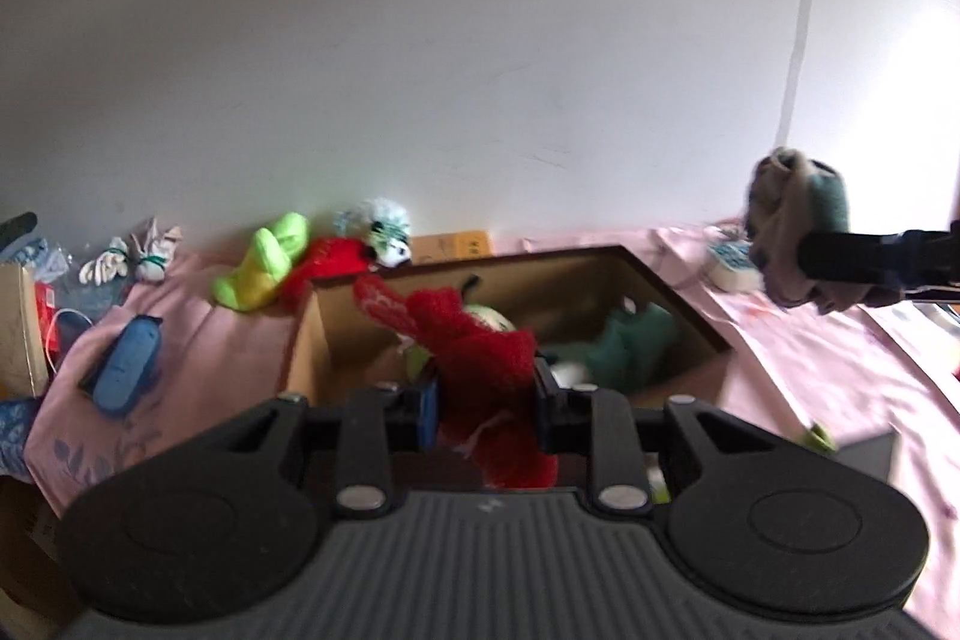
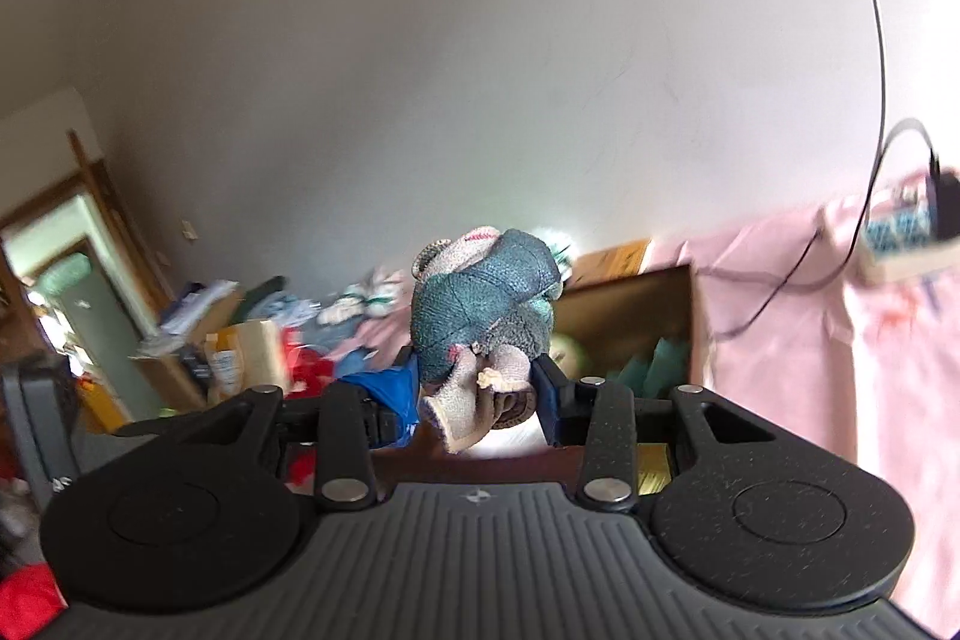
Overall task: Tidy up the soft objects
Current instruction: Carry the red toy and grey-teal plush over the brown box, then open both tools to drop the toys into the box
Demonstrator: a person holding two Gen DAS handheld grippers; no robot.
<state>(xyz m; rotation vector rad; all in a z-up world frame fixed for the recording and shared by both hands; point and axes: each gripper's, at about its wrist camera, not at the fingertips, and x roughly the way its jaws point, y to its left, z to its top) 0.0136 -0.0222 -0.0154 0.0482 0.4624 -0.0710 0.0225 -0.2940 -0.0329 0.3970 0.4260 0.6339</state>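
Observation:
My left gripper (image 1: 487,403) is shut on a red knitted sock (image 1: 474,340), held above the open cardboard box (image 1: 672,292). Inside the box lie a teal soft piece (image 1: 630,346) and a pale green and white one (image 1: 489,319). My right gripper (image 2: 474,400) is shut on a rolled teal and beige sock bundle (image 2: 480,304), raised over the box (image 2: 630,304). In the left wrist view that same bundle (image 1: 798,232) shows at the right, clamped in the black fingers (image 1: 864,256).
On the pink cloth (image 1: 840,370) behind the box lie a lime green soft toy (image 1: 264,262), a red one (image 1: 327,259), a white fluffy one (image 1: 384,229) and white gloves (image 1: 129,259). A blue object (image 1: 126,364) lies at the left. A cable (image 2: 780,274) crosses the cloth at the right.

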